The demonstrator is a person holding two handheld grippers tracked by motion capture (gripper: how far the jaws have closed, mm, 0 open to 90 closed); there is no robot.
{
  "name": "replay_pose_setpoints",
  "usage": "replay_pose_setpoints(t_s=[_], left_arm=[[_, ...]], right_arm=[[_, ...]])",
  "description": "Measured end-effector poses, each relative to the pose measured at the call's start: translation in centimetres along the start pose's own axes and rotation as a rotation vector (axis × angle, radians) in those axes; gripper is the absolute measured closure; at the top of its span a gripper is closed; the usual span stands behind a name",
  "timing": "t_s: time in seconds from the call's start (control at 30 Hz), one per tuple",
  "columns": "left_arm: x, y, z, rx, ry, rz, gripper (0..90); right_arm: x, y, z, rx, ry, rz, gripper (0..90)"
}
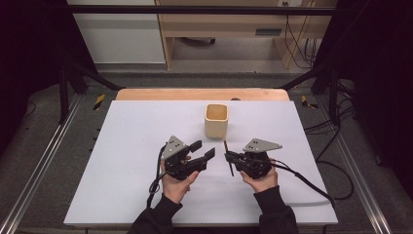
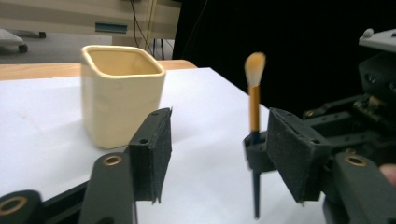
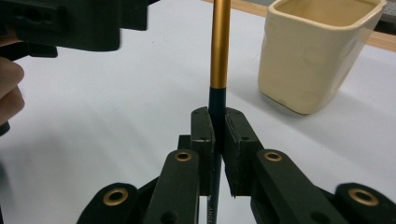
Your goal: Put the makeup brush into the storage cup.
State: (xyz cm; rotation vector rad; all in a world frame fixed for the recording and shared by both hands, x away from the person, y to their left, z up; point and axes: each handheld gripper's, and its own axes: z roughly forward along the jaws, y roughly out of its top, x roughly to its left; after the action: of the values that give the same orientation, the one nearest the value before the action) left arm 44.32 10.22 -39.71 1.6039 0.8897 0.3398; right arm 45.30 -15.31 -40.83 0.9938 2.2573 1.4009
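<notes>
While clamped in the right gripper, makeup brush stands near upright: jaws pinched tight on the dark lower handle, gold ferrule section above, pale bristle tuft on top as seen from the left gripper view. Tail of the handle hangs below the pads, just over the white table sheet.

Left gripper apart from the brush, jaws standing moderately wide with nothing between the pads; brush sits beyond and between them in its own view, not touched. Reads as a handover finished: brush now carried by the right side alone, left side free.

Cream square cup upright farther up the table, mouth open, looks empty inside as far as the high view shows. Brush near it but clearly apart, closer to the person and slightly to the right of the cup.

Progress estimate: pickup and regrip done, placement not. Left to do, probably: carry brush over the cup mouth, lower handle-first, release so bristles stay up. Cannot tell from these frames whether handle tip touches the sheet. Watch for: brush tilting in the pinch, tail catching the cup rim, light cup tipping if nudged.
</notes>
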Motion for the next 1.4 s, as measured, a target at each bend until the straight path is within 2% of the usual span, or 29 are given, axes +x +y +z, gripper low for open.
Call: replay_pose_setpoints(t_s=[0.03,0.07,0.13,0.23,0.3,0.37,0.53,0.6,0.63,0.77,1.2,1.4], left_arm=[[0.0,0.0,0.0,0.0,0.0,0.0,37.6],[0.8,0.0,-0.5,0.018,0.001,0.0,36.1],[1.3,-0.1,-1.0,0.028,0.02,0.022,34.5],[2.1,-0.3,-1.7,0.045,0.022,0.027,31.4],[2.3,-0.3,-1.9,0.051,0.029,0.039,29.0],[3.0,-0.5,-2.8,0.068,0.038,0.062,26.6],[4.2,-1.0,-4.0,0.075,0.059,0.071,22.8],[5.0,-1.4,-4.8,0.095,0.09,0.089,20.0],[5.0,-1.4,-4.8,0.095,0.09,0.089,19.5],[6.4,-1.9,-6.0,0.109,0.115,0.066,17.0],[8.8,-2.7,-7.5,0.158,0.184,0.084,11.1],[9.5,-2.6,-8.0,0.162,0.203,0.077,11.1]], right_arm=[[0.0,0.0,0.0,-0.003,-0.003,0.001,83.6],[-0.1,0.1,-0.1,-0.007,-0.003,-0.001,83.6],[-0.1,0.2,-0.2,-0.013,-0.006,0.001,83.6],[-0.2,0.3,-0.3,-0.023,-0.014,0.001,83.6],[-0.2,0.3,-0.5,-0.029,-0.015,0.003,83.5],[-0.3,0.4,-0.6,-0.041,-0.016,0.003,83.5],[-0.5,0.7,-0.9,-0.063,-0.022,0.012,83.5],[-0.6,0.8,-1.0,-0.077,-0.024,0.015,83.5],[-0.6,0.9,-1.0,-0.079,-0.027,0.021,83.5],[-0.9,1.1,-1.1,-0.097,-0.032,0.026,83.5],[-2.1,1.9,-0.7,-0.162,-0.061,0.066,83.4],[-2.7,2.7,-0.5,-0.184,-0.082,0.075,83.4]])
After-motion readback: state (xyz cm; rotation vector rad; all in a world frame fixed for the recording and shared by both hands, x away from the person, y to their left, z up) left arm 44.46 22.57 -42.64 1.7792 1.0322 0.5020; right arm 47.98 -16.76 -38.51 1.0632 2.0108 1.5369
